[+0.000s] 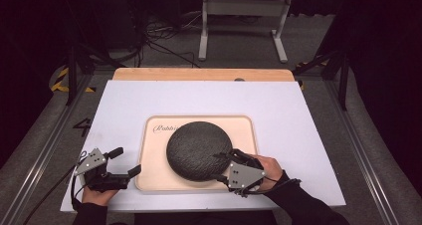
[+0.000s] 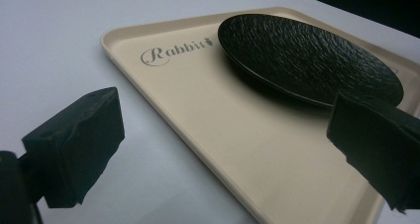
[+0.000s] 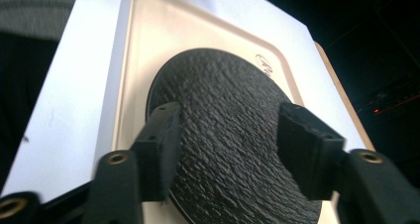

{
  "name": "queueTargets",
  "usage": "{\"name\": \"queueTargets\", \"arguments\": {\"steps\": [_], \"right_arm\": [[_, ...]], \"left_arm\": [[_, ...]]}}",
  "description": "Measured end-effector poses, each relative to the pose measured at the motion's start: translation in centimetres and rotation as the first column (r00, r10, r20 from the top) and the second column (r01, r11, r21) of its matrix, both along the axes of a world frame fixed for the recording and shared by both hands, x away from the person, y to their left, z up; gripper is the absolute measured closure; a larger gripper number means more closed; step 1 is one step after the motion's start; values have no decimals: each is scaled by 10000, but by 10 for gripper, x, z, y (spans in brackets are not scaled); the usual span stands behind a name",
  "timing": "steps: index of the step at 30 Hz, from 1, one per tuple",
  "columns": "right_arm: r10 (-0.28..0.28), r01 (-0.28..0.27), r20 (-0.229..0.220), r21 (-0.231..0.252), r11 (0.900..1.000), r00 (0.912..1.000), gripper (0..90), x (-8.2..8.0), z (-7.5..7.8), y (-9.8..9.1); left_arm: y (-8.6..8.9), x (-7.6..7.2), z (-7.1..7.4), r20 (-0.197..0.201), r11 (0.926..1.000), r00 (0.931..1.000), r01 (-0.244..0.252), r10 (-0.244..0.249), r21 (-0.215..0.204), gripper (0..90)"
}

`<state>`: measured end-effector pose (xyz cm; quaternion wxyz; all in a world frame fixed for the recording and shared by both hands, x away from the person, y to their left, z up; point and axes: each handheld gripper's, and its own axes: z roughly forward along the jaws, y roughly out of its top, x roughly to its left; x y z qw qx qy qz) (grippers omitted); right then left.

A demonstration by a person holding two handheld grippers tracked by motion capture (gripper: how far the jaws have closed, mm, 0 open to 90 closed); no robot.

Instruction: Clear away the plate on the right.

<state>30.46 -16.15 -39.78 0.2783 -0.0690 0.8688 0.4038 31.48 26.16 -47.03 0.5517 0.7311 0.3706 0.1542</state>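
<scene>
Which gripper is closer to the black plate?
Right. The right gripper is at the black plate's near right edge, jaws open over it. The left gripper sits off the tray's left edge.

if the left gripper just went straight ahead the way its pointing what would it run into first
Probably the cream tray: the left gripper points across its near left edge with jaws open and nothing between them. Further along that line lies the black plate on the tray. Depth is hard to judge, so its height over the rim is unclear.
</scene>
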Motion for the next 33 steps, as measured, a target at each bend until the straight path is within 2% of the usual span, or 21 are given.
{"name": "queueTargets", "arguments": {"steps": [4, 5, 7, 11, 17, 22, 28, 33], "right_arm": [[-143, 242, -938, 1048, 9942, 9955, 289, 8, 4, -11], [-143, 242, -938, 1048, 9942, 9955, 289, 8, 4, -11], [-143, 377, -1402, 1657, 9854, 9900, 230, 13, 5, -18], [46, 473, -2125, 2384, 9700, 9772, 134, 20, 7, -30], [-389, 1132, -2476, 2936, 9492, 9681, 71, 24, 9, -47], [-505, 1450, -2715, 3404, 9290, 9611, 50, 28, 13, -64], [-818, 1889, -2902, 3633, 9123, 9535, 42, 32, 15, -80], [-1231, 2437, -3158, 3779, 8932, 9408, 41, 40, 16, -96]], "left_arm": [[0, 0, 0, 1, 10000, 10000, -8, 8, 6, 20], [0, 0, 0, 1, 10000, 10000, -8, 8, 6, 19], [0, 0, 0, 1, 10000, 10000, -22, 22, -2, 19], [0, 0, 0, 10, 10000, 10000, -28, 28, -26, 17], [0, 0, 0, -21, 10000, 10000, -30, 29, -45, 16], [0, 1, 0, -8, 10000, 10000, -21, 21, -23, 16], [0, 1, 0, -32, 10000, 10000, 27, -27, -32, 16], [0, 1, 0, -35, 10000, 10000, 38, -38, -25, 16]]}}
